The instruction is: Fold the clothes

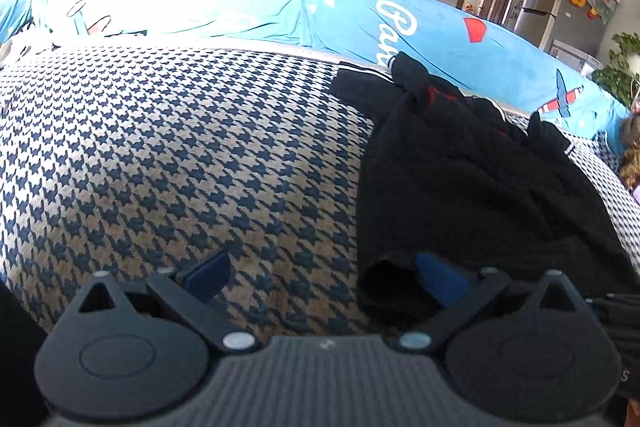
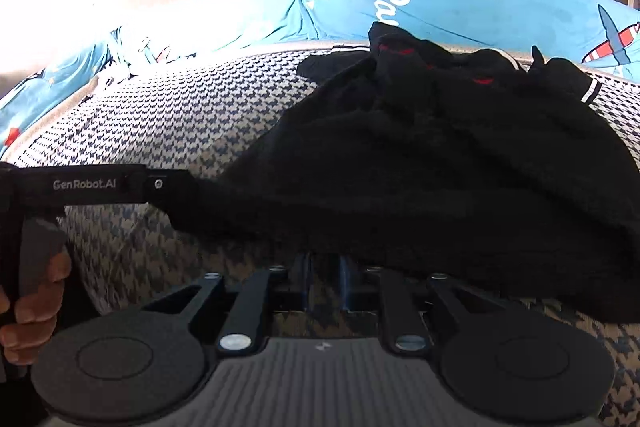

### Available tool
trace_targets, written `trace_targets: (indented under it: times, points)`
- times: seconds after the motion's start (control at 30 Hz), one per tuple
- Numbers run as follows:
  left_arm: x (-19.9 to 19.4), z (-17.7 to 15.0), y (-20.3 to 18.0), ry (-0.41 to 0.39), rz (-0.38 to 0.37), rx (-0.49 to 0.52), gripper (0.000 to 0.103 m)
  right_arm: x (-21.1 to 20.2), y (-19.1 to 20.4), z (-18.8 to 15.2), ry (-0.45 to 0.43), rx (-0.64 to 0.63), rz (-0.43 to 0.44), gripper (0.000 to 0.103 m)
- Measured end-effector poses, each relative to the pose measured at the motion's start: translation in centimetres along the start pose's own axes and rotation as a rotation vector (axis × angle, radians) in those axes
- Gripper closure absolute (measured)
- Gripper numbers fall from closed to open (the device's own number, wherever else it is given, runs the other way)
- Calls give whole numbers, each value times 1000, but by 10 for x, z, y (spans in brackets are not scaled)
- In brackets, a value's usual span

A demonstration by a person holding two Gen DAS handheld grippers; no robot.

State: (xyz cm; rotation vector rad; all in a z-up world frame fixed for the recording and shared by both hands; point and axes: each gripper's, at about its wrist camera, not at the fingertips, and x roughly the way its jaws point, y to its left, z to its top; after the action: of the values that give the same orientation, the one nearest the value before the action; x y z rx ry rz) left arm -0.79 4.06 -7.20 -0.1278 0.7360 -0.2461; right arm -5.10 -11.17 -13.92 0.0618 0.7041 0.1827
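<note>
So I've got a black garment [image 2: 460, 163] lying crumpled on the houndstooth-covered cushion [image 1: 160, 155], bunched toward the right side, with little red bits and a white-striped cuff [image 2: 591, 91] showing along its far edge. My left gripper [image 1: 324, 279] has its fingers spread wide apart: the left blue pad sits over bare houndstooth, and the right blue pad [image 1: 440, 283] is right at the near left corner of the garment, touching or just under the hem as far as I can see. My right gripper [image 2: 324, 283] is down low at the near edge of the same garment with its fingers close together, only a narrow slot between them; the black cloth drapes over the tips, so I honestly can't tell if they've got fabric pinched or not. From the right wrist view, the left gripper's body [image 2: 100, 185] reaches in from the side up to the garment's left corner, with my hand [image 2: 32, 303] wrapped round its grip. Behind everything runs a blue printed cover [image 1: 420, 27].
</note>
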Motion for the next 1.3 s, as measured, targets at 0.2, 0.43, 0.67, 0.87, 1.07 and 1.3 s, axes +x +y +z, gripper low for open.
trace_targets:
  times: [0.2, 0.43, 0.67, 0.87, 1.07, 1.3]
  points:
    - [1, 1, 3, 0, 1, -13, 0, 2, -2, 9, -28, 54, 4, 87]
    - [-2, -2, -2, -6, -10, 20, 0, 8, -10, 21, -55, 132, 4, 87]
    - [-7, -6, -11, -17, -35, 80, 0, 22, -17, 34, -60, 184, -14, 87]
    - [-9, -11, -19, -10, -62, 127, 0, 28, -28, 38, -43, 256, -20, 87]
    - [-3, -13, -23, 38, -103, 126, 0, 28, -35, 37, -31, 287, -25, 83]
    - [1, -17, -31, 45, -99, 161, 0, 28, -37, 38, -39, 311, -17, 82]
